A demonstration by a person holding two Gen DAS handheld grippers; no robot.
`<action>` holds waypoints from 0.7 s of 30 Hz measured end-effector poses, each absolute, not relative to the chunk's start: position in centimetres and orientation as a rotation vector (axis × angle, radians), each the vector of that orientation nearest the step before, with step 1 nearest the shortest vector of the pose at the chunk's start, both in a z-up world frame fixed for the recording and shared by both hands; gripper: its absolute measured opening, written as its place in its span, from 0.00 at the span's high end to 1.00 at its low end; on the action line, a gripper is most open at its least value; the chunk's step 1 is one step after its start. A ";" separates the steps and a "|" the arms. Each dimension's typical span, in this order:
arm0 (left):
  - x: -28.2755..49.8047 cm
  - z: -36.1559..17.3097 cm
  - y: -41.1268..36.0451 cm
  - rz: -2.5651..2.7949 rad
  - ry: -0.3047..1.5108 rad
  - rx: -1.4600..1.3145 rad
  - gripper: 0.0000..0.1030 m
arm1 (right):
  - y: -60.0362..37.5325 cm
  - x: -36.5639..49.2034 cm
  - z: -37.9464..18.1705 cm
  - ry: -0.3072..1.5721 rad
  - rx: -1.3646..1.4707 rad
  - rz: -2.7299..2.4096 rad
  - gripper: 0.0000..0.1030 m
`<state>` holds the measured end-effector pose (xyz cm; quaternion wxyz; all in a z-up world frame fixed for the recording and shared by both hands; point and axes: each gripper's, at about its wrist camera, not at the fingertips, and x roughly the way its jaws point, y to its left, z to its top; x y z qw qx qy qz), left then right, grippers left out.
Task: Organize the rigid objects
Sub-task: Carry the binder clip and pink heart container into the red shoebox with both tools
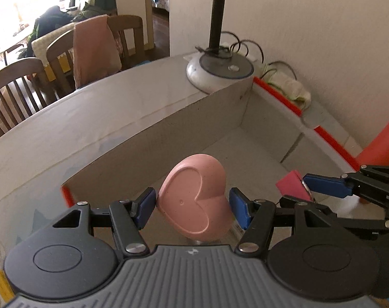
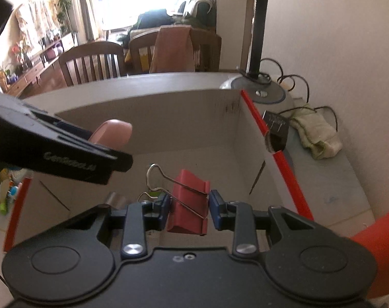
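At the far left of the left wrist view, wooden chairs [image 1: 22,89] stand beyond the table [image 1: 53,138], one of them draped with a pink cloth [image 1: 94,51]. On the table stands an open box [image 1: 153,133] with pale card walls and a red rim. The left gripper [image 1: 193,202] hangs over the box, angled downward, its jaws about half open and pressed on either side of a pink heart [image 1: 194,197], which they carry in the air above the box floor. The blue pads [image 1: 145,206] touch the heart at its two edges, and its flat side with the raised heart outline faces the camera. Further right, a lamp base [image 1: 220,73] sits at the box's far corner, with a black neck rising from it and looped cables behind. A pale green rag [image 1: 294,91] lies by the wall past the red rim.

At the right edge of that view the right gripper [image 1: 307,192] reaches in over the box with a red clip [image 1: 292,186] between its jaws.

In the right wrist view, the left gripper [image 2: 73,141] shows at the left with the heart [image 2: 112,131] peeping past its black finger. In the middle, the right gripper [image 2: 188,209] has its jaws drawn narrow and clamped on the clip [image 2: 188,200], a red binder clip with wire handles folded across it, one loop sticking up to the left. The clip hangs above the box [image 2: 174,118] floor, near the middle of the box. To the right, the lamp base [image 2: 264,89] and the rag [image 2: 315,133] lie outside the red rim.
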<state>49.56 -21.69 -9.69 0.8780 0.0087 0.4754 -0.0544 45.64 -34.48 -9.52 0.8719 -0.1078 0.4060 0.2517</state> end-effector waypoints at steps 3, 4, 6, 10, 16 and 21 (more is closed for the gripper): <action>50.9 -10.8 -21.9 -0.102 1.022 0.028 0.39 | -34.0 46.3 -10.6 0.886 -0.243 0.531 0.70; 51.4 -11.2 -22.0 -0.100 1.033 0.028 0.39 | -33.9 46.5 -11.0 0.900 -0.249 0.532 0.70; 52.1 -12.0 -22.3 -0.096 1.055 0.040 0.39 | -33.7 46.7 -11.7 0.917 -0.269 0.527 0.70; 53.1 -13.0 -22.9 -0.097 1.092 0.056 0.39 | -33.4 47.0 -12.6 0.968 -0.295 0.538 0.70; 54.1 -14.5 -23.9 -0.114 1.144 0.079 0.39 | -33.2 46.9 -13.5 1.041 -0.285 0.527 0.70; 54.8 -15.5 -24.0 -0.113 1.188 0.076 0.39 | -33.2 46.9 -13.7 1.054 -0.286 0.517 0.70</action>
